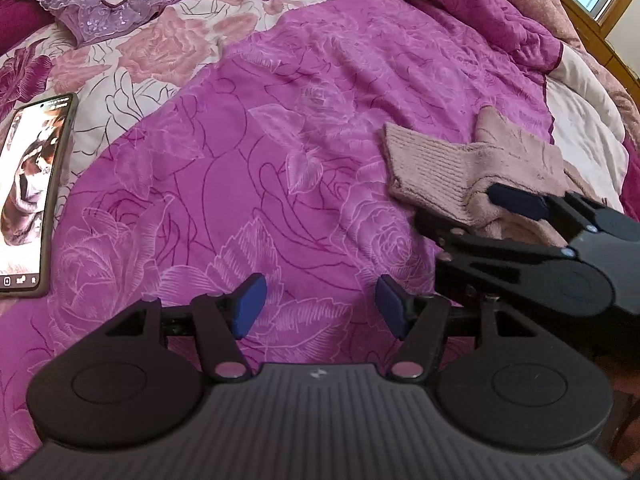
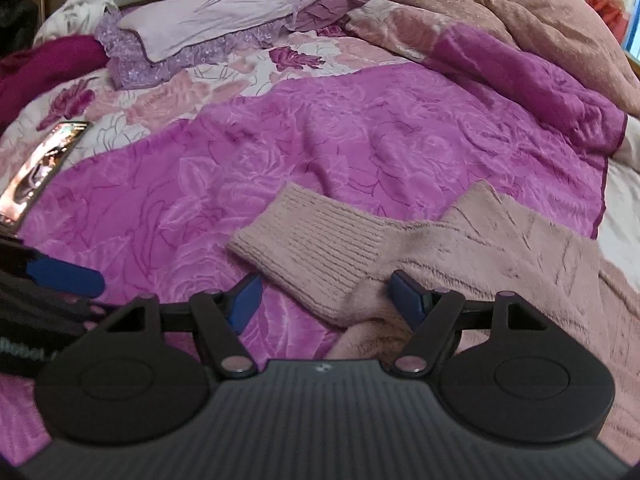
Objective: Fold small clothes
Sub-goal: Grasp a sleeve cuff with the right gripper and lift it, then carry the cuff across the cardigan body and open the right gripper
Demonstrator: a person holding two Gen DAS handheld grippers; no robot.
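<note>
Pink sock [image 2: 320,248] lying on the magenta bedspread [image 2: 360,132], ribbed cuff pointing toward 10 o'clock in the right wrist view, fuzzy foot part running off toward 3 o'clock. Appears bent where cuff meets foot, cuff lying partly over the fuzzy part, so perhaps a first fold begun; not a tidy finished bundle, edges not aligned. More pink knit [image 2: 600,320] beneath or beside it at 4 o'clock; cannot tell whether second sock or same garment.

Right hand-held gripper [image 2: 326,304] with jaws wide apart, straddling the sock's near edge, right pad touching or just above the fuzzy fabric, nothing pinched. Left hand-held gripper [image 1: 320,306] likewise spread apart, hovering over bare bedspread, sock well off at 2 o'clock in its view.

Judged early-to-middle: grasp not yet made, folding and squaring up left.

Phone [image 1: 28,196] lit at 9 o'clock, pillow [image 2: 208,24] at 11 o'clock.
</note>
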